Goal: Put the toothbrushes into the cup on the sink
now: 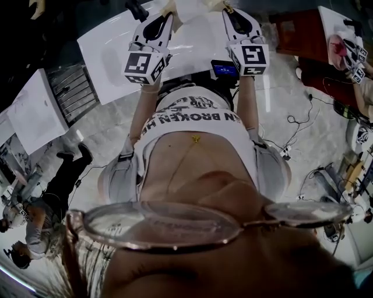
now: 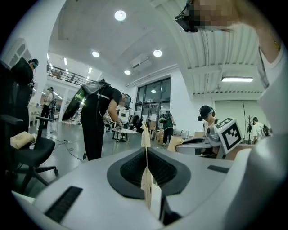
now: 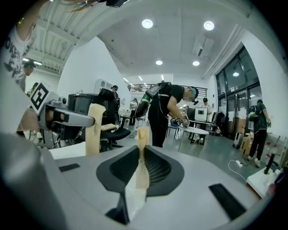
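Note:
No toothbrush, cup or sink shows in any view. I hold both grippers up in front of my chest, jaws pointing out into the room. In the head view my left gripper (image 1: 168, 8) and my right gripper (image 1: 226, 8) reach over a white table (image 1: 111, 49). The left gripper (image 2: 145, 131) has its beige pads pressed together with nothing between them. On the right gripper (image 3: 142, 132) the pads also meet, with nothing held. Each gripper view catches the other gripper's marker cube (image 2: 229, 134) at its side.
A small device with a blue screen (image 1: 224, 70) sits below the right gripper. Cables (image 1: 297, 122) run over the floor. A person in black (image 2: 96, 119) bends over a small round table. An office chair (image 2: 27, 150) stands at the left. Other people work further back.

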{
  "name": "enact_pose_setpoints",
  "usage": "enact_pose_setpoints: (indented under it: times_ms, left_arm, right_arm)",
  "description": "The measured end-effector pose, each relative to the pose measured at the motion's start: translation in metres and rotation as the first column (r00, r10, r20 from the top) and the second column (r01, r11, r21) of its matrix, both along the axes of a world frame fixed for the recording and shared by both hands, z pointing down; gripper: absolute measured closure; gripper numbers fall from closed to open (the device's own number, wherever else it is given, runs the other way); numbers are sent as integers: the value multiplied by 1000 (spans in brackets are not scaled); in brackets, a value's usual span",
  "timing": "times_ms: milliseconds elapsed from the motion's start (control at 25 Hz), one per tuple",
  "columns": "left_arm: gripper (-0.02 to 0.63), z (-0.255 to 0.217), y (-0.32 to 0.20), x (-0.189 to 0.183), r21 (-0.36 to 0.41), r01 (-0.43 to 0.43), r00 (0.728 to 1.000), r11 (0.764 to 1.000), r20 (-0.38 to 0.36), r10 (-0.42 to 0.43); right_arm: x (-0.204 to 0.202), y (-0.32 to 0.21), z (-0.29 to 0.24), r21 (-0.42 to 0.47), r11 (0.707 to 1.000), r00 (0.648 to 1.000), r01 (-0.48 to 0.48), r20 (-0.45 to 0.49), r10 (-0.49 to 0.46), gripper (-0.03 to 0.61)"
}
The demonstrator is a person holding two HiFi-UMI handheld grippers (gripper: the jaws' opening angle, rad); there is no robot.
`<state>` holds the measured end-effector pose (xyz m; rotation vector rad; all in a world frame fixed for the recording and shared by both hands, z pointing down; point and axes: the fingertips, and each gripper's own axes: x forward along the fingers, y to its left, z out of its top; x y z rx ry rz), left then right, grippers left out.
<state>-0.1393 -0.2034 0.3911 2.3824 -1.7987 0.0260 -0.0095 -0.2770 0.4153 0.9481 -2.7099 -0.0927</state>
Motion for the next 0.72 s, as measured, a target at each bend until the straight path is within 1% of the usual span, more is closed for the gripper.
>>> enact_pose_setpoints:
  times_ms: [240, 480, 600, 720]
  left_arm:
    - [592, -4, 1, 9, -6, 13, 1000, 1000, 15, -13]
    - [592, -3, 4, 7, -14, 33, 999, 999, 19, -33]
    - [592, -2, 7, 5, -16, 46, 999, 999, 18, -46]
    - [592, -1, 9, 3, -19, 58, 998, 998, 16, -58]
  right_arm:
    - [10, -17, -13, 42, 999, 1000, 1, 2, -1, 522]
    - [8, -33, -24, 75, 997, 1000, 14, -13, -13, 522]
    - [7, -44, -23, 88, 996, 1000, 5, -12, -4, 522]
    - [5, -55, -9, 90, 996, 1000, -6, -26, 8, 522]
